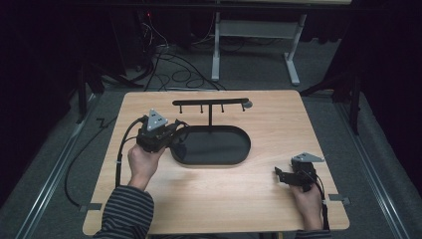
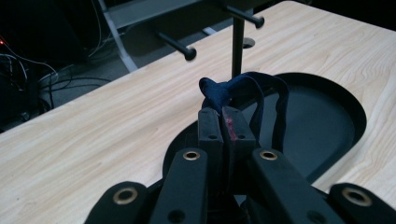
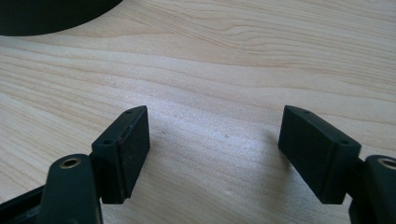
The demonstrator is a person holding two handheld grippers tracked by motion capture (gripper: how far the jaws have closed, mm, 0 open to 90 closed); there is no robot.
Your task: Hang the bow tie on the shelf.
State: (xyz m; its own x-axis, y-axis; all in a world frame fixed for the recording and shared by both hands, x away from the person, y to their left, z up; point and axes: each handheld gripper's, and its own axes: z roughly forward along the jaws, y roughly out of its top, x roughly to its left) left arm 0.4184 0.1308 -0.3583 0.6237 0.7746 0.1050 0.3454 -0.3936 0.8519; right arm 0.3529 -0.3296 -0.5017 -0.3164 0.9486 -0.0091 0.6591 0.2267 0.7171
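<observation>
The dark blue loop (image 2: 243, 88), a thin elastic band that looks like a hair tie, hangs pinched at one bunched end between the jaws of the left gripper (image 2: 223, 114), which are closed tight on it; the rest of the loop droops open to the right of the jaw tips, its two strands falling slack. It sits in the air above the near left part of the black oval tray (image 2: 327, 121), just short of the thin upright post (image 2: 237, 51) of the black hanging rack (image 1: 210, 103), whose crossbar carries short knobbed pegs (image 2: 188, 52) pointing toward the camera. Judging by this, the step in hand is to hook the loop over a peg: the open part of the band should be brought level with a peg's knob, carried over it with the loop kept spread, and let go only once the band sits behind the knob, since a slack, narrow loop may slip off or catch on the post. In the high view the left gripper (image 1: 155, 130) hovers at the tray's left edge. The right gripper (image 3: 215, 154) rests idle low over the bare wooden desk (image 1: 224, 199) at the near right, well apart from the tray, its jaws wide open and holding nothing.
</observation>
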